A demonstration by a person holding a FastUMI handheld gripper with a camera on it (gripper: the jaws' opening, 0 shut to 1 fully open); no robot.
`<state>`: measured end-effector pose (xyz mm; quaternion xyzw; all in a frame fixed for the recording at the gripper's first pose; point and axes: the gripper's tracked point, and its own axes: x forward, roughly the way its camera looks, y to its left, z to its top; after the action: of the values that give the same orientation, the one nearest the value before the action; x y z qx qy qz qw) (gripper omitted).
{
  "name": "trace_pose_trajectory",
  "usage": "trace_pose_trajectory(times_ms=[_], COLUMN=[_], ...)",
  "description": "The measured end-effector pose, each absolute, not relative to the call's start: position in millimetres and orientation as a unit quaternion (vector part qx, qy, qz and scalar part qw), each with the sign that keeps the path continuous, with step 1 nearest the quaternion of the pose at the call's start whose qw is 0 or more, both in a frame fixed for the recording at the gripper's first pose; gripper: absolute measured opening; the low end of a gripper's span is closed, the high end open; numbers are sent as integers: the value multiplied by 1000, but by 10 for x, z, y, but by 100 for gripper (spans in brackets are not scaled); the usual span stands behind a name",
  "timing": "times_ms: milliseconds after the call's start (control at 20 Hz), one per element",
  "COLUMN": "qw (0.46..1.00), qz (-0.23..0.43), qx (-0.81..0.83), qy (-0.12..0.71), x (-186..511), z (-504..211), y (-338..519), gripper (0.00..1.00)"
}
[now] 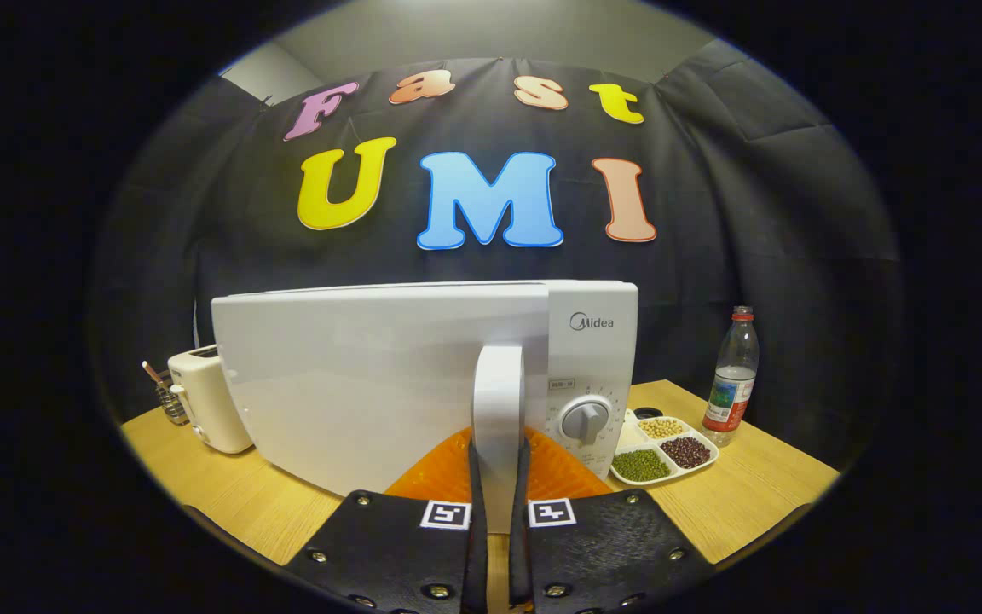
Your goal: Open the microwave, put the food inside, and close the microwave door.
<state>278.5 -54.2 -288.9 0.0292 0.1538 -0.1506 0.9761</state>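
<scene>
Gripper [498,465] pinching the microwave's door handle [498,392], door looks swung partly out.

Handle runs upright, both fingers pressed on its lower end, one each side. Microwave [423,375] sits dead ahead on the wooden table [755,495]; hinge seems to be on the toaster [205,396] side, so the pull is likely toward the gripper. Food tray [666,452] lies beside the dial, by the bottle [731,375].

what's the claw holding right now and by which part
The claw is shut on the microwave door's upright handle, gripping its lower end.
</scene>
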Motion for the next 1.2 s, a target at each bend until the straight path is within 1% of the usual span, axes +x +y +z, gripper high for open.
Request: trace_pose_trajectory(times_ms=[200,550,850,1000,1200], qw=[982,989,991,992,992], qz=[-119,-27,25,30,-8], qx=[34,53,41,27,34], qy=[145,137,122,119,117], x=[2422,1776,1521,1480,1485], z=[-2763,-2611,-2531,-2495,-2487], y=[-206,749,1639,1989,2263], gripper=[10,10,9,9,8])
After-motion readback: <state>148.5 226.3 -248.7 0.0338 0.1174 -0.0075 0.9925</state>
